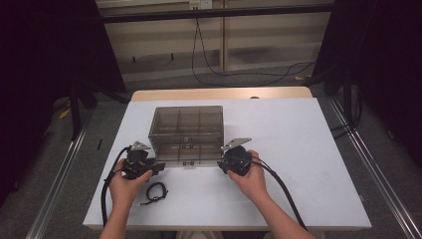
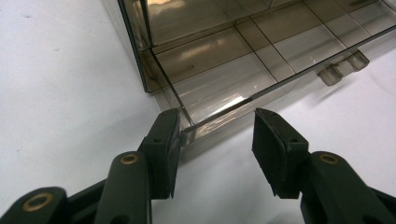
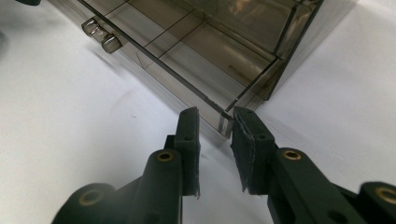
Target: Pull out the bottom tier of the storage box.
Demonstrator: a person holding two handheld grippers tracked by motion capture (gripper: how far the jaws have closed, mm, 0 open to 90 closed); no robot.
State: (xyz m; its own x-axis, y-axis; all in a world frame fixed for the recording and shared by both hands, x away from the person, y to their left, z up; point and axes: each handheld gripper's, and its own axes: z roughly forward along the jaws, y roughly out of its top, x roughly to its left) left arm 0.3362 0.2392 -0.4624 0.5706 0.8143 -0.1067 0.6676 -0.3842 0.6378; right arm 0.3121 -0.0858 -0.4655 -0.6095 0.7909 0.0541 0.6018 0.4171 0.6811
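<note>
Nearest you, a black band (image 1: 155,193) lies loose on the white table (image 1: 308,164), just in front of the box and close beside your left hand (image 1: 124,189).

Your left gripper (image 1: 158,167) sits at the box's near left corner. In the left gripper view (image 2: 217,135) its jaws stand about half open: one pad is right against the corner of the bottom drawer (image 2: 219,95), the other stands clear of the drawer front, so nothing is clamped.

Your right gripper (image 1: 220,166) sits at the box's near right corner. In the right gripper view (image 3: 215,135) its jaws are narrowed around the corner edge of that drawer (image 3: 201,70); whether the pads press on it you cannot tell from here, since a sliver of gap shows on each side.

The clear brown box (image 1: 186,134) stands in the middle of the table between your two grippers, its bottom drawer pulled a little way out towards you, with two small handle tabs (image 2: 343,67) on its front. Past the box, the table's wooden far edge (image 1: 219,93) shows.
</note>
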